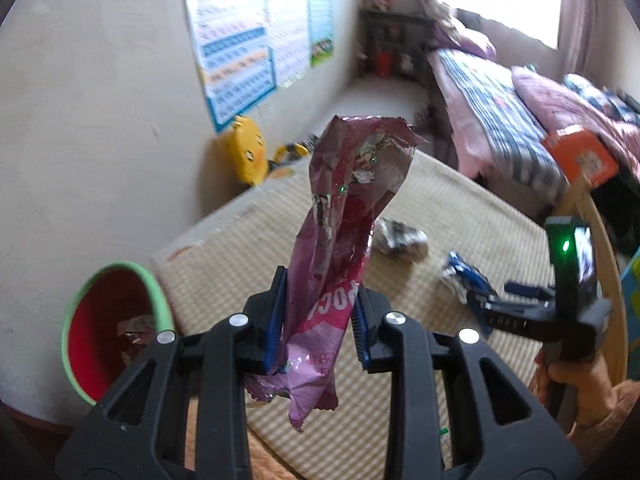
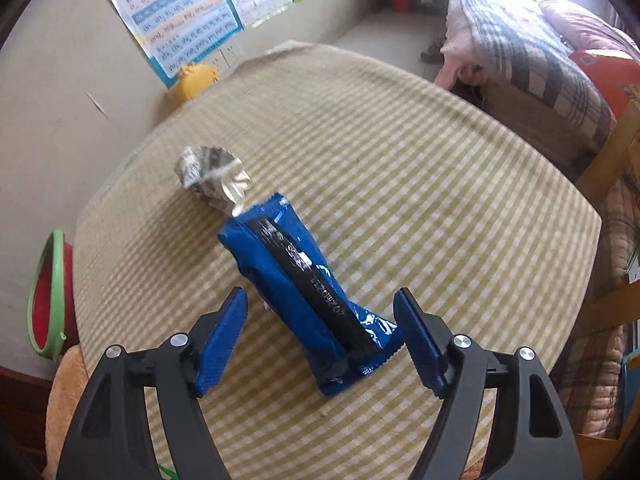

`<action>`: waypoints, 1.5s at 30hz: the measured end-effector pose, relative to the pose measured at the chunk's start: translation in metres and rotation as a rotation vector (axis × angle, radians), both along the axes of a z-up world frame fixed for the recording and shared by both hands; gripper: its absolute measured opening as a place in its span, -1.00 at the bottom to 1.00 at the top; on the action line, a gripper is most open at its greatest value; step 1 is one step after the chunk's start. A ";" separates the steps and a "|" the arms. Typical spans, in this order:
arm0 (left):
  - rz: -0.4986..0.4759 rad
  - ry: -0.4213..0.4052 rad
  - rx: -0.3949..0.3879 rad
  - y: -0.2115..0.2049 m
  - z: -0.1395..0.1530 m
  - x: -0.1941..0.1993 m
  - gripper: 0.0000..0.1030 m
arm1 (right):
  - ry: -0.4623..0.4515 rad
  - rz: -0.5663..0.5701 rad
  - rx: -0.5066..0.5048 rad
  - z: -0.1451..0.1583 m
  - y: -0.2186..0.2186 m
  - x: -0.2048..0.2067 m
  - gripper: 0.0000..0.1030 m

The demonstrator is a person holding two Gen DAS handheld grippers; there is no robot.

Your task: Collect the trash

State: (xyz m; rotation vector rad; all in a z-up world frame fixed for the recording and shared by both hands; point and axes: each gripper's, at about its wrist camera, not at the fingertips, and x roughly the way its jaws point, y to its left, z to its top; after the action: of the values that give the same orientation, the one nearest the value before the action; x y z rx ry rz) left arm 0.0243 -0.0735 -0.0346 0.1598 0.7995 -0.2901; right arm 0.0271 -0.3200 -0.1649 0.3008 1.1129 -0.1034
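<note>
1. At the centre of the left wrist view, the left gripper (image 1: 320, 320) is clamped on a crumpled pink wrapper (image 1: 344, 216) that stands up between its blue pads (image 1: 276, 320); only the white letters "OC" read on it, the rest being creased.
2. At lower left of that frame a green-rimmed red bin (image 1: 108, 320) sits beside the checked table (image 1: 460, 208), with a scrap of foil inside it.
3. To the right of centre on the cloth lie a silver crumpled wrapper (image 1: 400, 240) and a blue wrapper (image 1: 466, 276); the right gripper (image 1: 484, 300) reaches to the blue one from the right edge, a green light on its body.
4. At upper centre hangs a wall poster (image 1: 248, 40), its print too blurred to read.
5. Seen only from the right wrist view, the right gripper (image 2: 320, 340) is spread wide, its pads (image 2: 222, 344) either side of the blue wrapper (image 2: 296, 288) without touching it.
6. Down that wrapper's black seam runs a printed code, too small to read surely.
7. Just beyond its far end lies the silver crumpled wrapper (image 2: 212, 178).
8. At upper left the poster (image 2: 180, 12) shows rows of pinyin syllables; the bin (image 2: 48, 296) sits at left edge.
</note>
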 end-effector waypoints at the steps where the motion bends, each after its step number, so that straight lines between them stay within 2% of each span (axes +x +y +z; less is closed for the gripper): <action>1: 0.012 -0.006 -0.008 0.005 0.003 0.001 -0.45 | 0.006 0.004 -0.022 -0.001 0.002 0.000 0.41; 4: 0.039 -0.018 -0.027 0.016 0.010 0.003 -0.45 | 0.005 0.028 -0.069 0.001 0.011 0.002 0.41; 10: 0.082 -0.041 -0.036 0.035 0.012 0.005 -0.44 | 0.021 0.042 -0.101 -0.002 0.019 0.004 0.37; 11: 0.090 -0.042 -0.039 0.038 0.012 0.005 -0.44 | 0.023 0.044 -0.110 -0.002 0.019 0.004 0.30; 13: 0.099 -0.040 -0.046 0.044 0.010 0.004 -0.44 | 0.026 0.054 -0.109 -0.002 0.022 0.003 -0.01; 14: 0.104 -0.040 -0.049 0.047 0.010 0.004 -0.44 | 0.030 0.056 -0.100 -0.002 0.023 0.002 -0.27; 17: 0.117 -0.038 -0.060 0.053 0.010 0.004 -0.44 | 0.010 0.052 -0.057 0.008 0.029 -0.005 -0.39; 28: 0.172 -0.046 -0.091 0.078 0.008 0.005 -0.44 | -0.184 0.051 0.051 0.087 0.060 -0.026 -0.41; 33: 0.187 -0.046 -0.104 0.087 0.007 0.004 -0.44 | -0.239 0.091 0.050 0.113 0.079 -0.029 -0.40; 45: 0.204 -0.048 -0.115 0.098 0.006 0.003 -0.44 | -0.300 0.158 0.017 0.140 0.112 -0.032 -0.39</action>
State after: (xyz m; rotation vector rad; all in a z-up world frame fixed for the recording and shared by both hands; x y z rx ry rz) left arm 0.0273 0.0244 -0.0290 -0.0232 0.7433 -0.1383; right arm -0.0045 -0.2081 -0.0250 0.2338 0.8358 0.0898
